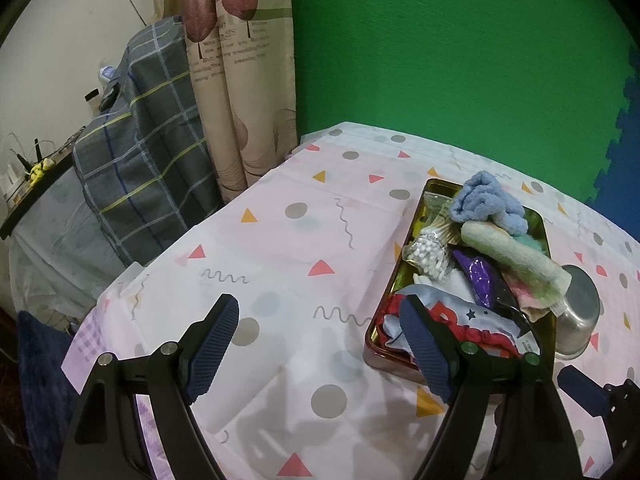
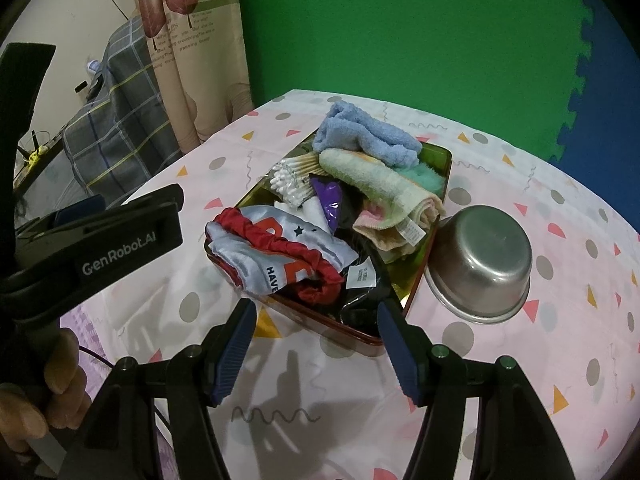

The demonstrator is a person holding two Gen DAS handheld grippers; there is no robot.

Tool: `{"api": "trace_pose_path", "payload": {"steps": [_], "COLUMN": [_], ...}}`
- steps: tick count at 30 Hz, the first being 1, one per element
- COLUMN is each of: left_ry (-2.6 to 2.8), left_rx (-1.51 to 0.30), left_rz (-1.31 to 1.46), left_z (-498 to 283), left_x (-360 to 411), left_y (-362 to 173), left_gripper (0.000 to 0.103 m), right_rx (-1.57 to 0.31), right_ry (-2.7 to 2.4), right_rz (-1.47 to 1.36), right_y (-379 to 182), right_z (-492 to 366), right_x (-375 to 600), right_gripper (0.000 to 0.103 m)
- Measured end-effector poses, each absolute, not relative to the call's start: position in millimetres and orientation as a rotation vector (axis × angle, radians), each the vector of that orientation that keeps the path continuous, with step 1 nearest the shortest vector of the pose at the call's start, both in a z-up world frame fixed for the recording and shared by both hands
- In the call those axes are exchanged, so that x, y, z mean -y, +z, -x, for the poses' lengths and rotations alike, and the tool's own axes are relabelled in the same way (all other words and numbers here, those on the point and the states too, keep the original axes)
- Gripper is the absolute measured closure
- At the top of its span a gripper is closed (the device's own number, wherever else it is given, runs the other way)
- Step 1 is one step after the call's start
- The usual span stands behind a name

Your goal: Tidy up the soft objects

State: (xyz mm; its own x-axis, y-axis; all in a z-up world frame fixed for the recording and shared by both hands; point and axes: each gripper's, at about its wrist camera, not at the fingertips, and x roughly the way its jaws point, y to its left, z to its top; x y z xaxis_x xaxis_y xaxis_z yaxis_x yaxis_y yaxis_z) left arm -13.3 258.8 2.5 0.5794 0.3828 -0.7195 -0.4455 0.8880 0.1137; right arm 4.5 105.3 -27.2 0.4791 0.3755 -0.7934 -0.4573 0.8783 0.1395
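Green foam wall (image 2: 400, 32) behind, leaf-print curtain (image 1: 236, 80) to one side, plaid cloth (image 1: 148, 152) draped beyond the edge. Below that, counter (image 1: 280, 240) under a pale pink tablecloth dotted with triangles, circles and squiggles.

On it, rectangular gold-lined tin tray (image 2: 438, 160), heaped past its rim. Just beside the tray, possibly touching its long side: upturned steel bowl (image 2: 480, 258), mouth down.

Inside the tray, largest first: silver-and-red printed fabric pouch (image 2: 276, 252) at the near end, bulging over the wall; rolled pale green-and-cream towel (image 2: 380, 188) lying diagonally across the pile; fluffy blue cloth (image 2: 360, 134) bunched at the far end; mint fuzzy piece (image 2: 430, 176) half hidden under it; purple foil packet (image 2: 330, 200); bundle of cotton swabs (image 2: 288, 184) in clear wrap.

Left claw (image 1: 320, 350) held low over bare tablecloth, jaws wide apart, nothing between them, one finger overlapping the tray's near corner in view. Right claw (image 2: 316, 354) also spread wide and empty, aimed at the tray's near end.

Scene fits either a pile waiting to be sorted out of the tray or soft items already gathered into it; not settled from this.

Risks, as judgement:
- Loose stacking; tugging a lower item likely to roll the towel off the rim.
- Slippery pouch fabric likely to slide out of a shallow pinch.
- Swab wrap or foil packet easily caught along with cloth.
- Light tray likely to skid, or knock the bowl, under a sideways pull.
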Motion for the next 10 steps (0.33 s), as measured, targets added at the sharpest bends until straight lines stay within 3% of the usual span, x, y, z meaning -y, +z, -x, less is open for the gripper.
{"api": "trace_pose_path", "payload": {"steps": [10], "left_ry": [0.477], "left_rx": [-0.813], "left_rz": [0.079], "left_z": [15.6], "left_x": [-258.8], "left_y": [2.5], "left_gripper": [0.023], "right_rx": [-0.944], "right_ry": [0.509], "right_rz": [0.095], "right_y": [-29.3], "right_z": [-4.8], "right_x": [-104.4], "right_gripper": [0.038]}}
